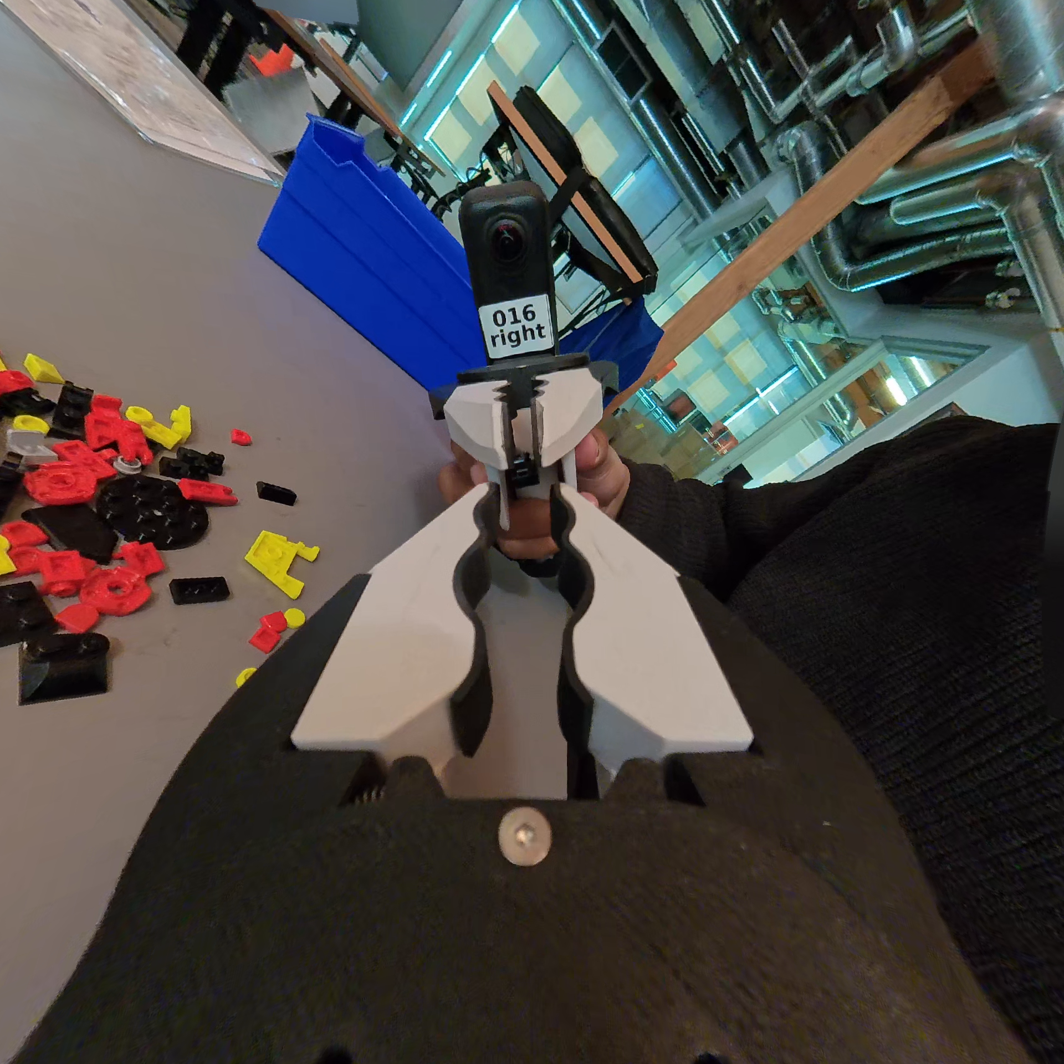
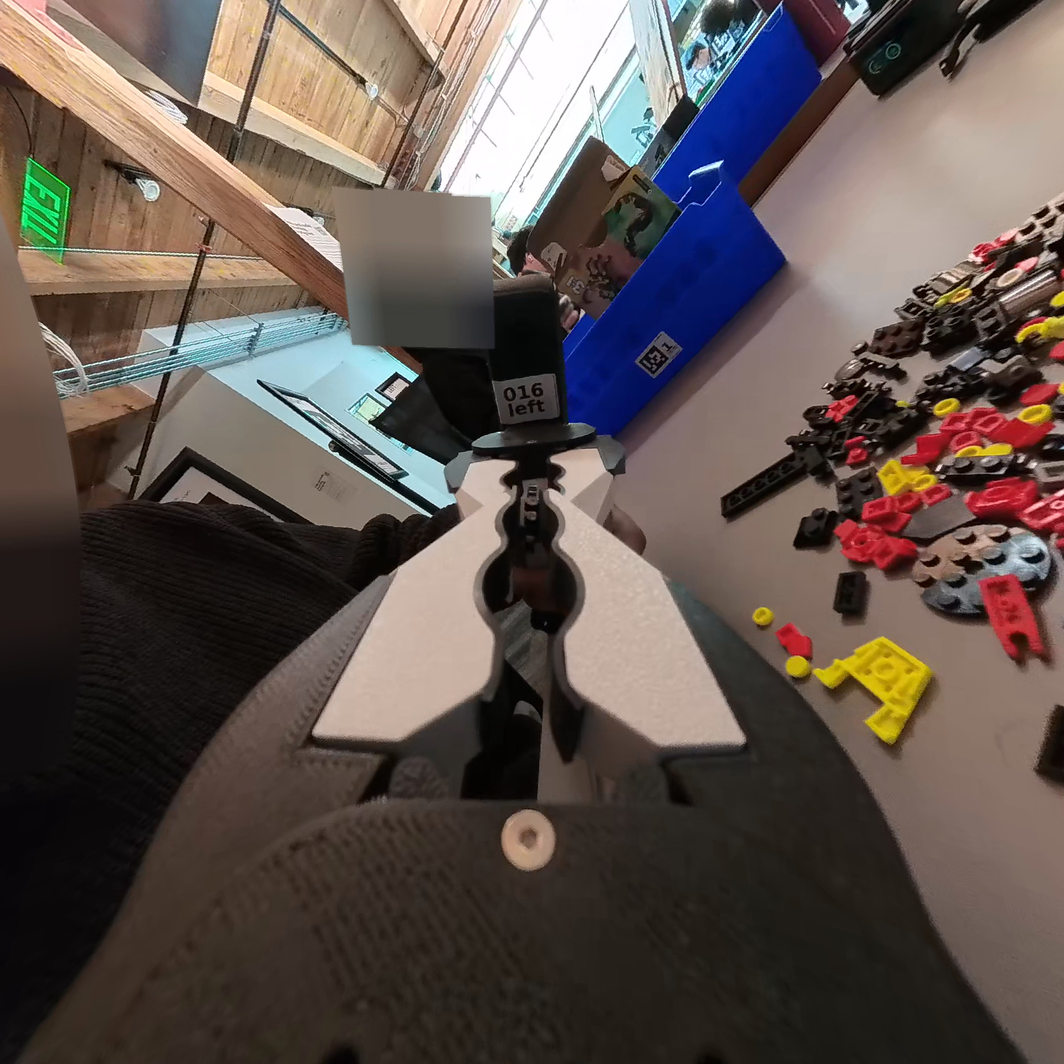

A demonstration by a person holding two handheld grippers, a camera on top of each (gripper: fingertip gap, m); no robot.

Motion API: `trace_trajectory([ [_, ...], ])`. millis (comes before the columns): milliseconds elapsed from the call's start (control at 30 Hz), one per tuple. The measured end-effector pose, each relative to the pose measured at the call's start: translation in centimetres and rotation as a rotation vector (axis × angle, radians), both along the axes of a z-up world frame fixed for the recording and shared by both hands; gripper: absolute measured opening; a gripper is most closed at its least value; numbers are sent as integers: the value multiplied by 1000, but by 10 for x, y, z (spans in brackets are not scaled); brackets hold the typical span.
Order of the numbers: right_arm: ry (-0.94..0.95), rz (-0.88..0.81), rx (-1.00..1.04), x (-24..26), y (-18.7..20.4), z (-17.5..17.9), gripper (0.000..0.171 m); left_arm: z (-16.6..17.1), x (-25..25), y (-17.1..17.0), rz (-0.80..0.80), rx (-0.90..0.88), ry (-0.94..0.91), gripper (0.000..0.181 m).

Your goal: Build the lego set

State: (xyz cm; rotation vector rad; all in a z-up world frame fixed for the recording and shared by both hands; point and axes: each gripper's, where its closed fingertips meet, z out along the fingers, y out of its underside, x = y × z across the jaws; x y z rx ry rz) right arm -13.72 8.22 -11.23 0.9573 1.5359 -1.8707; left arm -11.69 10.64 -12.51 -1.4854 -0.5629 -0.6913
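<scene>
Grippers, two, meet tip to tip: right gripper point(image 1: 521, 469) pinches a small black piece point(image 1: 521, 467); left gripper point(image 1: 521, 506) jaws spread.

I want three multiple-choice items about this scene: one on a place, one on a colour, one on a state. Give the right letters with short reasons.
1. Where do the loose pieces lie?
A. in a bin
B. on the grey table
C. on a shelf

2. What colour is the wing-shaped plate that lies apart from the pile, nearest the grippers?
A. yellow
B. blue
C. white

3. How is the right gripper?
A. wide open and empty
B. lying on the table
C. closed on a small black piece

Answers:
1 B, the pieces are spread on the bare tabletop.
2 A, both views show it yellow.
3 C, the left wrist view shows the piece between its fingers.
</scene>
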Motion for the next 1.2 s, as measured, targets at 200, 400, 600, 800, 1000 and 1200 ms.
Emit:
trace_trajectory([
  [200, 2, 0, -3, 1, -2, 1, 4, 1, 0, 1, 13, -1, 20, 2],
  [400, 5, 5, 7, 2, -3, -1, 4, 1, 0, 1, 19, -8, 38, 6],
  [600, 4, -8, 3, 1, -3, 0, 4, 3, -2, 1, 47, 13, 22, 4],
  [800, -10, -26, -11, -1, -2, 1, 4, 4, -4, 1, 62, 24, 10, 4],
  [1000, -14, -42, -18, -3, 1, 2, 4, 4, -8, -1, 85, 27, 3, 7],
  [1200, -4, -50, -7, -3, 0, 1, 3, 5, -7, -1, 76, 34, 3, 6],
])
